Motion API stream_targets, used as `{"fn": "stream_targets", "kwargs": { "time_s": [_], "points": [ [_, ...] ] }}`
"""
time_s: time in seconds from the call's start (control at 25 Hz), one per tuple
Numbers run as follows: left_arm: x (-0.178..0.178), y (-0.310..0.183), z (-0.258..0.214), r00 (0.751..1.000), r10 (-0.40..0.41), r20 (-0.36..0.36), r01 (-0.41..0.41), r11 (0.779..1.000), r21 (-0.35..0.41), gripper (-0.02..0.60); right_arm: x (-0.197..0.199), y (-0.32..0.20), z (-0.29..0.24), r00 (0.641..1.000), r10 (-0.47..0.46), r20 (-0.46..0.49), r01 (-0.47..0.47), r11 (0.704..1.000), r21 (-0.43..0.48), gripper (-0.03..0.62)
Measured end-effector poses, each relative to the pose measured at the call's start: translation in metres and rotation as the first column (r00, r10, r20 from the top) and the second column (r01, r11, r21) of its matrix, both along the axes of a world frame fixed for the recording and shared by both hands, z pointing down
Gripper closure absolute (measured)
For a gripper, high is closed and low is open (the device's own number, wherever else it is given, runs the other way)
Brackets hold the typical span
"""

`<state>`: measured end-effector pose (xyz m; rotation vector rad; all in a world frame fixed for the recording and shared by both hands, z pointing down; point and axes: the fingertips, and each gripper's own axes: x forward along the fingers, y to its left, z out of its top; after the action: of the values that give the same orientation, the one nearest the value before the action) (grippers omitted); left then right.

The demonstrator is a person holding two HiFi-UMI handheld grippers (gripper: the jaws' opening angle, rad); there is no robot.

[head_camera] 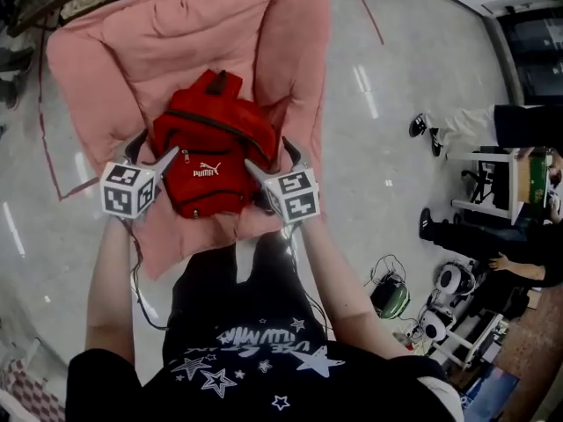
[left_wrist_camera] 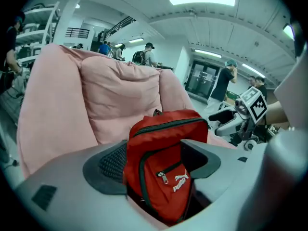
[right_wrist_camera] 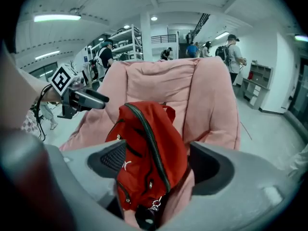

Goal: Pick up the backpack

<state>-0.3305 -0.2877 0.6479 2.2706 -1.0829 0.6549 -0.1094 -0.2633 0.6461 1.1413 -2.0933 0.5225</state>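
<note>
Left gripper: gaping around the backpack.
Right gripper: gaping likewise.
Progress: backpack is lying unlifted on the chair; clamping and lifting are pending.

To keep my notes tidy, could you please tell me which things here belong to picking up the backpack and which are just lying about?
Job in hand: red Puma backpack; left gripper and right gripper, both open around it; pink beanbag chair beneath it.

Lying about: floor cables; green round object; white metal frame.
</note>
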Motion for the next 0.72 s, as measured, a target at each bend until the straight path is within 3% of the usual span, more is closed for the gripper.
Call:
{"fn": "stream_targets", "kwargs": {
  "time_s": [0.12,0.36,0.6,0.72],
  "points": [
    [-0.003,-0.020,0.020,0.998,0.034,0.059,-0.034,0.999,-0.002,0.253,-0.004,-0.006,0.017,0.999,-0.034,-0.034,0.033,0.999,-0.034,0.183],
    [-0.008,-0.033,0.062,0.982,0.119,0.148,-0.116,0.993,-0.029,0.254,-0.014,-0.023,0.040,0.997,-0.044,-0.067,0.043,0.999,-0.017,0.183],
    [-0.010,-0.049,0.100,0.937,0.218,0.274,-0.217,0.976,-0.035,0.253,-0.018,-0.041,0.059,0.983,-0.086,-0.160,0.089,0.996,0.008,0.184],
    [-0.004,-0.059,0.117,0.925,0.260,0.278,-0.254,0.965,-0.059,0.255,-0.014,-0.050,0.066,0.974,-0.095,-0.207,0.103,0.994,0.029,0.183]
  ]
}}
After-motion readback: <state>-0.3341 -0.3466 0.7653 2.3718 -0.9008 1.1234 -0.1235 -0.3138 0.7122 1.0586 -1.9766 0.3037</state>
